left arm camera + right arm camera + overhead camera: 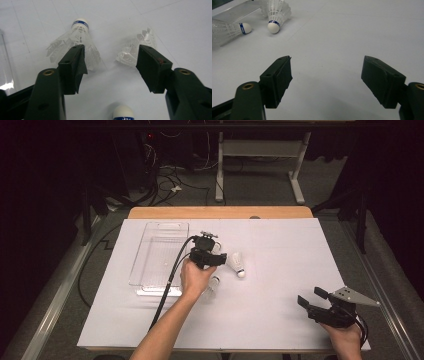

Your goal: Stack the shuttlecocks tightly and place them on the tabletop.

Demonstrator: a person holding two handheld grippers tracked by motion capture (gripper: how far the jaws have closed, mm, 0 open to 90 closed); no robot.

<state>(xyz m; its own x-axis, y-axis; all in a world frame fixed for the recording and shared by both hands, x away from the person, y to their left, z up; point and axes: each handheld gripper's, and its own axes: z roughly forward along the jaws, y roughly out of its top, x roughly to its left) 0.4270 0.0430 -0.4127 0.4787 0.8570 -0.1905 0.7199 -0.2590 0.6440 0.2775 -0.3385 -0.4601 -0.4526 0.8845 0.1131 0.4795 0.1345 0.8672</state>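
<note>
— Left claw (216, 254), why parked there above the table (280, 285)?
— Hovering over the shuttlecocks, apparently lining up a pick. Jaws spread wide, nothing between the pads. Seen along its own jaws: one shuttlecock (76, 42) lying ahead beside the left jaw, cork end pointing away; a second shuttlecock (136, 48) partly hidden behind the right jaw; a third cork tip (122, 113) poking in at the bottom edge, nearest the gap.
— And the clear tray (161, 255)?
— Lying just beside that hand, empty as far as visible. Probably the destination, hence so close to the shuttlecocks.
— Right claw (311, 299)?
— Resting low near the table's near right corner, well apart from everything. Jaws wide, gripping nothing; only bare white surface between them. Likely kept back to leave room.
</note>
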